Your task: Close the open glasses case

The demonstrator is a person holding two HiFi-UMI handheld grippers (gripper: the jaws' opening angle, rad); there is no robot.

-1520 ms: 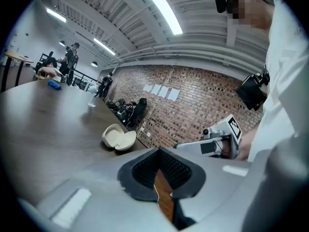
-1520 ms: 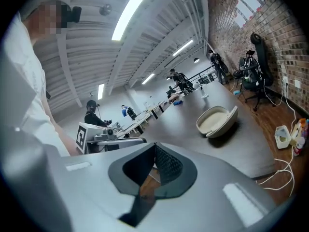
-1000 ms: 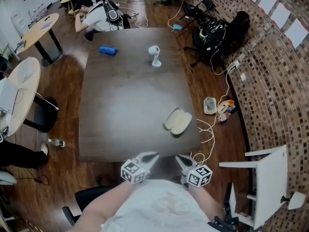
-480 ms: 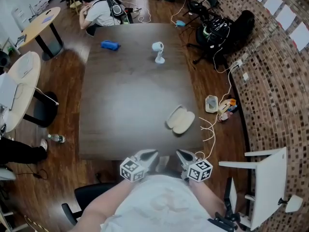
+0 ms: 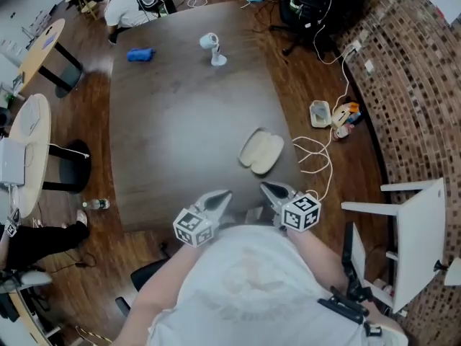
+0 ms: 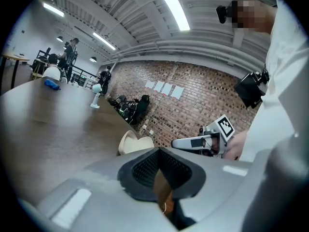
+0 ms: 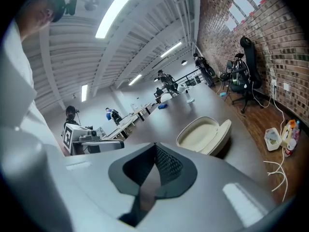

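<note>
The open glasses case (image 5: pixel 261 151) lies on the dark worktop (image 5: pixel 180 135), ahead of both grippers and apart from them. It is nearer to the right gripper (image 5: pixel 268 188) than to the left gripper (image 5: pixel 222 195). Its 2 cream halves lie side by side with their hollow sides up, joined along 1 long edge. In the right gripper view the case sits beyond the jaws and off to their right. In the left gripper view it shows just past the jaws and a little to their left, low against the worktop.

Both grippers are held at the near edge of the worktop, close to the person's white shirt (image 5: pixel 245 287), with their tips angled toward each other. The right gripper's jaws are pressed together with nothing between them, and the black pads meet in 1 thin line. The left gripper's jaws are likewise pressed together and hold nothing. Each gripper shows in the other's view, off to the side.

Far beyond the grippers, toward the worktop's opposite end, stands a small white lamp-like device (image 5: pixel 211 49). A blue object (image 5: pixel 140 54) lies to its left. To the right of the right gripper, white cables (image 5: pixel 317 157) lie on the wooden floor (image 5: pixel 353 182), and a white chair (image 5: pixel 403 244) stands further right.
</note>
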